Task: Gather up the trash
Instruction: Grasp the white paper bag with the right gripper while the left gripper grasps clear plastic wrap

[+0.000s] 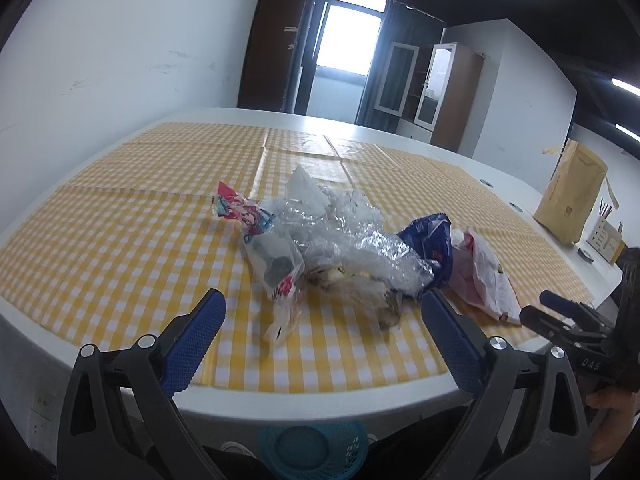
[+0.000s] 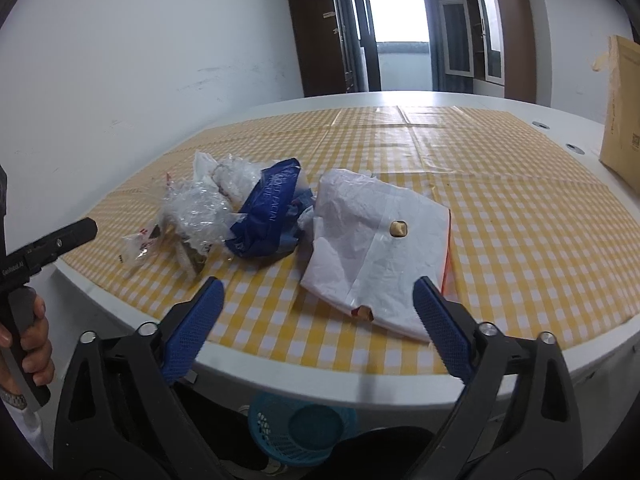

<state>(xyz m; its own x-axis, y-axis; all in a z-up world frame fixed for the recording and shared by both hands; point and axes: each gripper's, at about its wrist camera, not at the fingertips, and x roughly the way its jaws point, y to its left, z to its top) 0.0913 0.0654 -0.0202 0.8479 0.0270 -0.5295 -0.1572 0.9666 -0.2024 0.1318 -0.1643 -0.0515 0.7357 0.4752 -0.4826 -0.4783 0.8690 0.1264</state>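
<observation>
A heap of trash lies on the yellow checked tablecloth (image 1: 120, 240): a clear crumpled plastic wrap (image 1: 352, 236), a printed snack bag (image 1: 256, 232), a blue bag (image 1: 432, 244) and a white plastic bag (image 1: 484, 276). In the right wrist view the white bag (image 2: 372, 240) lies flat nearest me, the blue bag (image 2: 268, 212) and clear wrap (image 2: 196, 208) to its left. My left gripper (image 1: 320, 300) is open and empty, just short of the heap. My right gripper (image 2: 316, 288) is open and empty, in front of the white bag. A teal basket (image 2: 300, 428) stands below the table edge.
A brown paper sack (image 1: 572, 196) and a small box (image 1: 608, 236) stand at the table's right side. The teal basket (image 1: 316, 448) shows under the near edge. Cabinets and a bright doorway stand behind the table.
</observation>
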